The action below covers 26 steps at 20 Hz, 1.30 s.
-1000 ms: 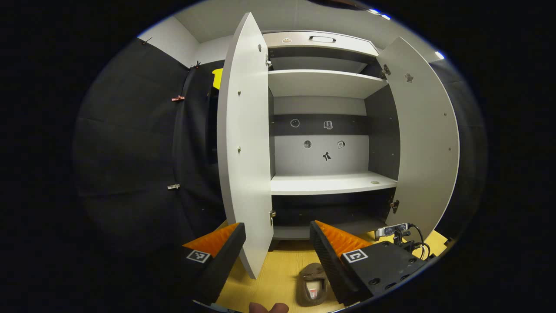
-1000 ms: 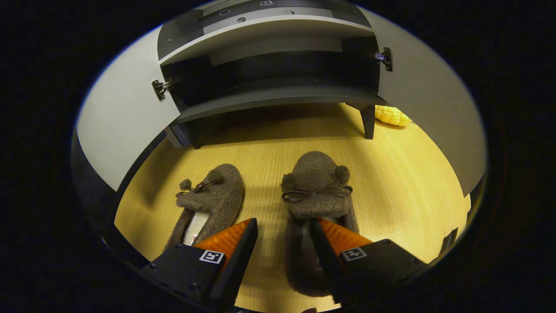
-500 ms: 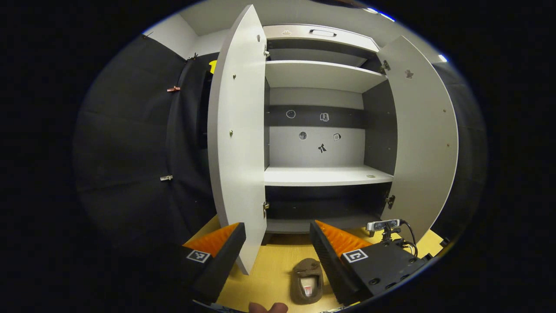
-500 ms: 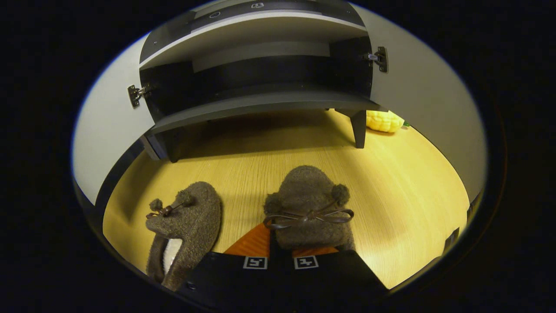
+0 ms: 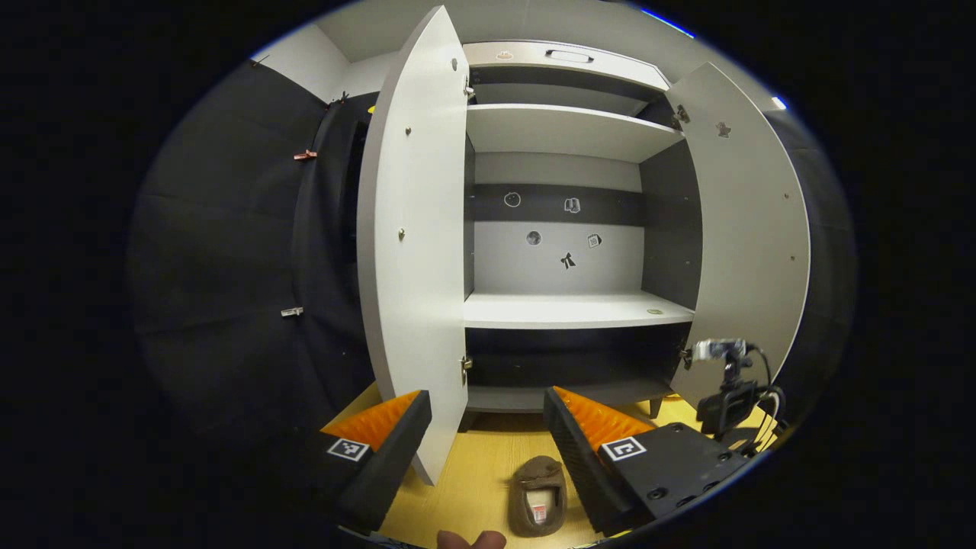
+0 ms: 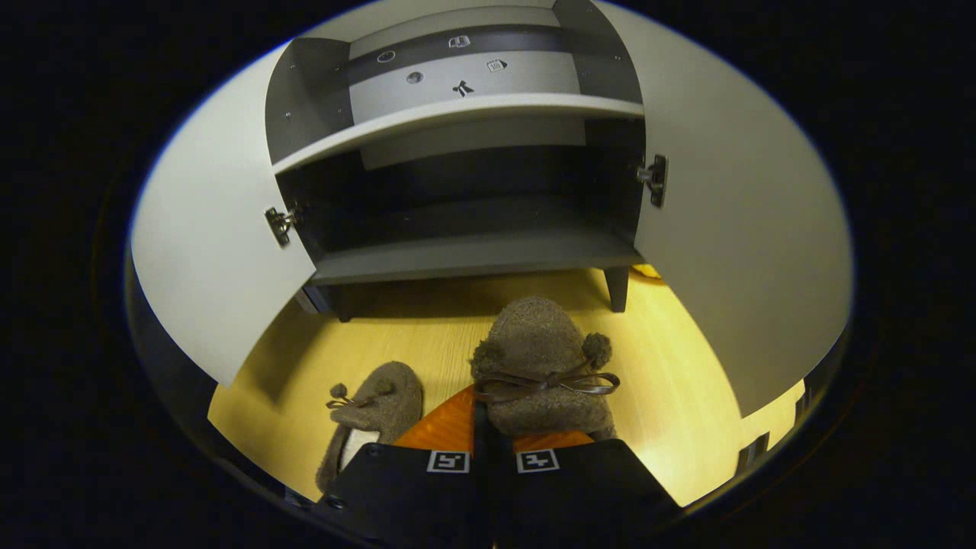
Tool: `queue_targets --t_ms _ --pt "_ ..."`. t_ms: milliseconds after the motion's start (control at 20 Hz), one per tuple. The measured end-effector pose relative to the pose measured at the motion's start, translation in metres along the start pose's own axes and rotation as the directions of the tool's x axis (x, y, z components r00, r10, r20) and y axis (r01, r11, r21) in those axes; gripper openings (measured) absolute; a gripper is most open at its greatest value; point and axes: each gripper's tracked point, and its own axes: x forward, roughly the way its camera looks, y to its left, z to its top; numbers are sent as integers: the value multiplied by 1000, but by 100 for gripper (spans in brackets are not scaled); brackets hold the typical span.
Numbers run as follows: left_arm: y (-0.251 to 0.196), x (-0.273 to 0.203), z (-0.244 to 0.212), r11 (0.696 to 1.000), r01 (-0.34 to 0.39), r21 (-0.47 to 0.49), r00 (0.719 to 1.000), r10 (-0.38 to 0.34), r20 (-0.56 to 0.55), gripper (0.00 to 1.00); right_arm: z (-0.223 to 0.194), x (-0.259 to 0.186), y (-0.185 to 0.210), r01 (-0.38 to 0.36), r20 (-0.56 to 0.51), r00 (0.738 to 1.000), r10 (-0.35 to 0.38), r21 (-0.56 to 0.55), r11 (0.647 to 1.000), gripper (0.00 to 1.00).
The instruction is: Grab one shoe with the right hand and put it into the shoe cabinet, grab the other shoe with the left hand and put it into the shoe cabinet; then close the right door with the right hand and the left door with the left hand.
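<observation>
right gripper is clamped on one shoe, held above the floor before the open shoe cabinet. left gripper gapes empty; other shoe on floor. doors unclosed.

Both doors swung wide; bottom shelf open, unobstructed.
</observation>
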Motion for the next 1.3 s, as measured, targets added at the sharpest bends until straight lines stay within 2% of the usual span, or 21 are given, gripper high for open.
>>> queue_targets --t_ms 350,600,750,900,1150,1300 --pt "-13 2 9 999 51 2 999 -51 13 95 96 -55 -4 8 50 999 -9 3 1000 8" --pt "-20 1 15 997 71 15 997 -71 27 95 172 -72 6 -2 101 995 3 -10 1000 8" --pt "-24 0 13 997 81 17 996 -82 26 95 225 -66 7 23 163 986 -15 -50 998 7" --pt "-25 -1 13 996 84 12 996 -84 22 95 273 -53 15 6 195 981 3 -45 999 8" --pt "-22 -1 17 997 72 3 997 -72 31 95 326 -10 21 -14 190 982 19 -31 999 8" --pt "-23 -2 16 998 69 -1 997 -69 31 95 354 17 21 1 203 979 13 -69 998 7"
